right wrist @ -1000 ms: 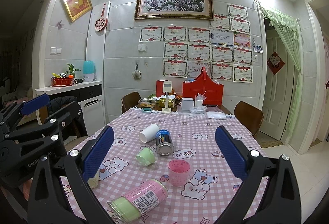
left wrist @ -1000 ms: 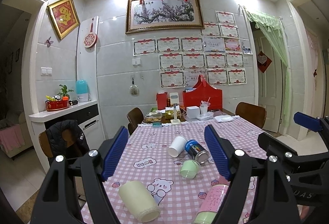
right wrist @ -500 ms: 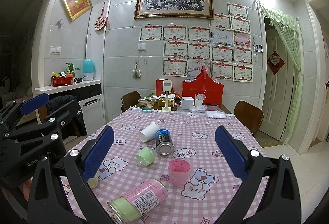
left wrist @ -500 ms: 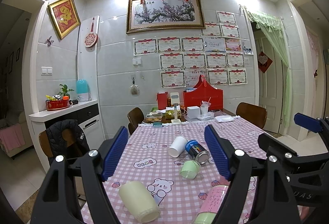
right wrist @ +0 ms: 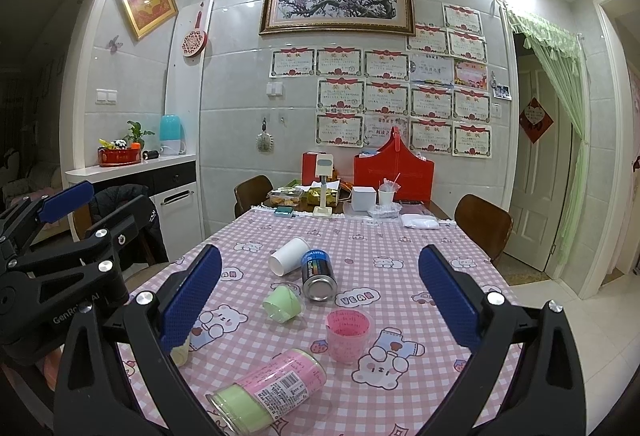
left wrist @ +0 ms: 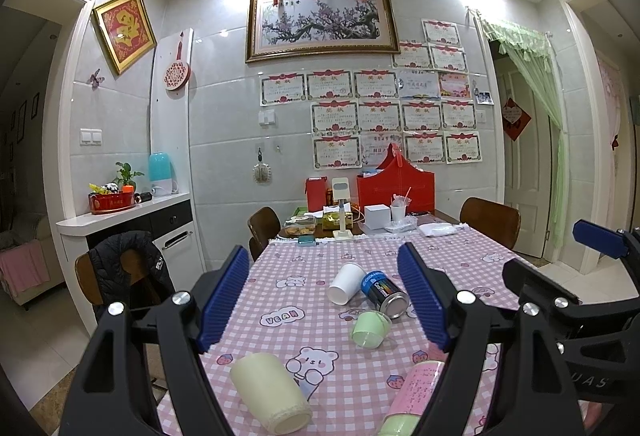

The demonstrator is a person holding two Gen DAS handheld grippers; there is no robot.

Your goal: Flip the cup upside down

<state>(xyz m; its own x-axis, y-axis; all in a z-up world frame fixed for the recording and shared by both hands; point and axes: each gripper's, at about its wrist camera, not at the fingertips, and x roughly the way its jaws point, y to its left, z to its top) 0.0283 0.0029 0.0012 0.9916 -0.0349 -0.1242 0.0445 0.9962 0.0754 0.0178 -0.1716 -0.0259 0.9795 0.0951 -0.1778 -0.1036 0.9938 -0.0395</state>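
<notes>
A translucent pink cup (right wrist: 347, 334) stands upright, mouth up, on the pink checked tablecloth (right wrist: 420, 268), between my right gripper's fingers and a little ahead. My right gripper (right wrist: 320, 300) is open and empty above the near table. My left gripper (left wrist: 328, 302) is open and empty too. A cream cup (left wrist: 270, 392) lies on its side just ahead of the left gripper. A small green cup (left wrist: 370, 328) (right wrist: 281, 303) and a white paper cup (left wrist: 345, 288) (right wrist: 289, 256) lie on their sides mid-table.
A dark can (right wrist: 318, 275) lies beside the white cup. A pink-labelled green-lidded jar (right wrist: 272, 388) lies near the front edge. Red boxes (right wrist: 394, 172) and clutter stand at the far end. Brown chairs (right wrist: 482, 224) flank the table; a jacket-draped chair (left wrist: 128, 272) is at left.
</notes>
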